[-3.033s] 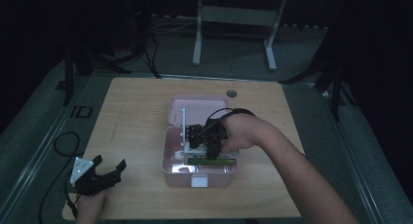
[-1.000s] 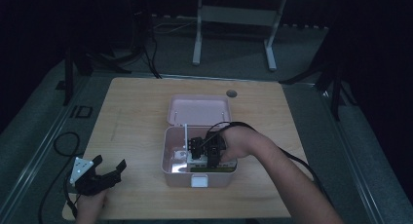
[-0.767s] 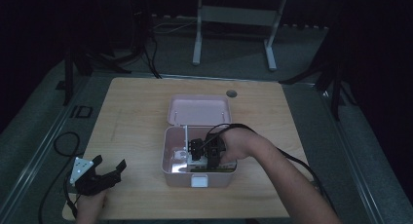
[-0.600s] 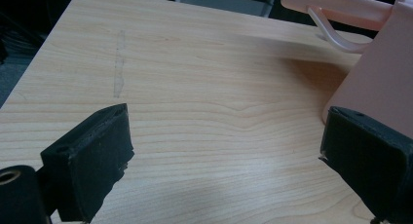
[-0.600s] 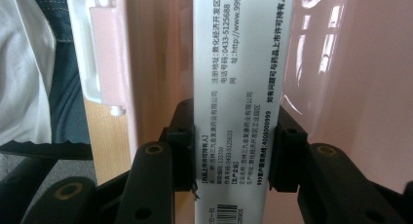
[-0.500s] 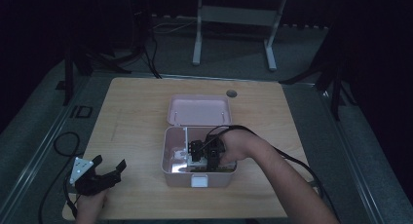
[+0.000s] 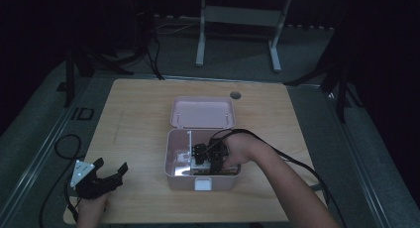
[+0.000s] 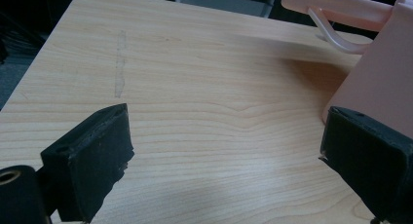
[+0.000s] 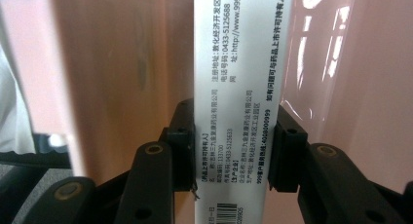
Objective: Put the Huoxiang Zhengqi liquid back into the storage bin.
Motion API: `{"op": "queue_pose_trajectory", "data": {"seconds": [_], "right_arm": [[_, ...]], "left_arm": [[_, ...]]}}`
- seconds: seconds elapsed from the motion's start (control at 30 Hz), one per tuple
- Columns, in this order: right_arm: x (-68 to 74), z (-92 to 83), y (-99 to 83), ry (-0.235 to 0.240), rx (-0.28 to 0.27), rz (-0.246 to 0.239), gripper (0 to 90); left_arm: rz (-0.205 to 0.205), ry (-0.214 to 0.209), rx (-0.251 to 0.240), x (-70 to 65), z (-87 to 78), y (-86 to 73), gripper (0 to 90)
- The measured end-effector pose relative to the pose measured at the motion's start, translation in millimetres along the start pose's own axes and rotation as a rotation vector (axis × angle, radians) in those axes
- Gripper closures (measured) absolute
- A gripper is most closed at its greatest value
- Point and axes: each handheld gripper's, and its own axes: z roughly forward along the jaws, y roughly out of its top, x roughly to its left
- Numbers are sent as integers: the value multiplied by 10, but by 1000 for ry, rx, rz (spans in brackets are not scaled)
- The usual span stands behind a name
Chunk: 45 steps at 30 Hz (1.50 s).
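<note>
Medicine carton [image 9: 237,107] sits pinched between our right gripper [image 9: 234,151] pads, lowered into the pink box [image 7: 173,161] at the centre of the high view. It looks like a light cardboard pack, probably stiff on its edges but easy to dent, and the glossy print may slide, so we'd grip the narrow sides mid-length, gently. Our left gripper [image 8: 224,156] rests at the lower left, jaws spread wide over bare table [image 8: 195,87].

Black fingers [image 8: 92,156], brass-ringed screws, grey three-cornered plate [image 7: 81,171], black cables.
</note>
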Motion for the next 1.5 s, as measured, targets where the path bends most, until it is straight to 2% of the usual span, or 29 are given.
{"op": "queue_pose_trajectory", "data": {"seconds": [0.27,0.6,0.87,1.03,1.17,1.23,1.33,1.47,1.5], "right_arm": [[-4,97,13,11,5,3,615],[-36,115,12,17,-8,10,611],[-49,95,1,33,4,19,586],[-57,20,-26,40,-26,31,553],[-84,-76,-75,31,-51,36,485],[-115,-151,-103,33,-84,53,437],[-163,-255,-139,49,-114,94,327],[-196,-325,-181,28,-124,126,135],[-193,-329,-187,16,-121,125,129]], "left_arm": [[2,0,-1,-2,-5,1,49],[1,-1,-4,-1,-11,2,49],[-2,0,-5,0,-9,4,49],[-5,-1,-5,2,-7,2,49],[-7,0,-6,4,-7,2,49],[-8,-2,-7,5,-9,3,49],[-8,-2,-7,7,-9,3,49],[-10,-6,-9,11,-13,4,49],[-10,-5,-9,12,-12,3,49]]}}
